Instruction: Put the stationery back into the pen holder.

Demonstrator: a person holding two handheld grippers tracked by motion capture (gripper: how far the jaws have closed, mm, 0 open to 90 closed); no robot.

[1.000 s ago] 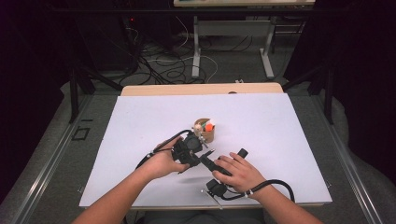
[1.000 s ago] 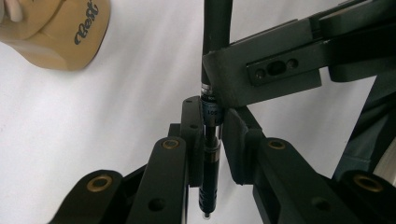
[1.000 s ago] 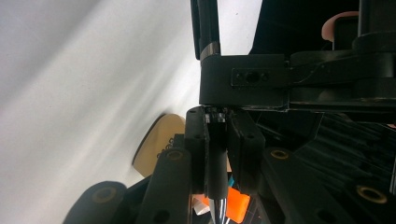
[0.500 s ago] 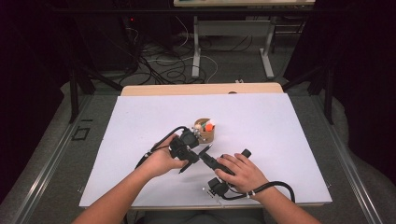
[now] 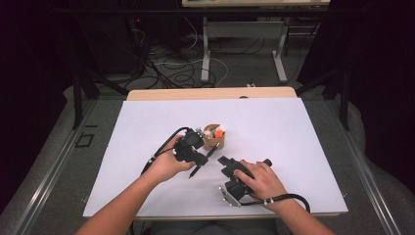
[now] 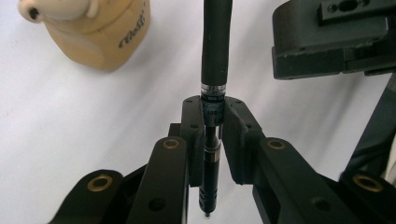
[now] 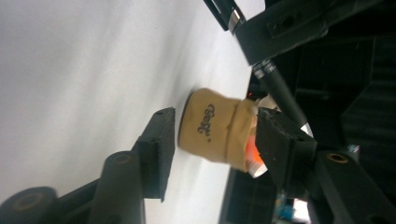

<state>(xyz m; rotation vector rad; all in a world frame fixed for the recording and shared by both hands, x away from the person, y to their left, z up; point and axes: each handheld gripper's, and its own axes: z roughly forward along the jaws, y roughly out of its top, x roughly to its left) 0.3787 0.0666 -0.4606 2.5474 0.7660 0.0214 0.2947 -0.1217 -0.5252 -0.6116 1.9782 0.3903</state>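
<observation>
Matt black pen (image 6: pixel 215 56); smooth tan holder (image 7: pixel 215 132); white table (image 5: pixel 293 132).

The right gripper (image 7: pixel 212 140) has just been opening its two black jaws, which stand apart with nothing pressed between them. Beyond them a small tan cup-shaped holder with dark script lettering (image 7: pixel 212 133) stands on the white table surface (image 7: pixel 84 70). The other black gripper (image 7: pixel 289 28) clamps a slim black pen (image 7: pixel 273 81) just beside the holder's mouth.
</observation>
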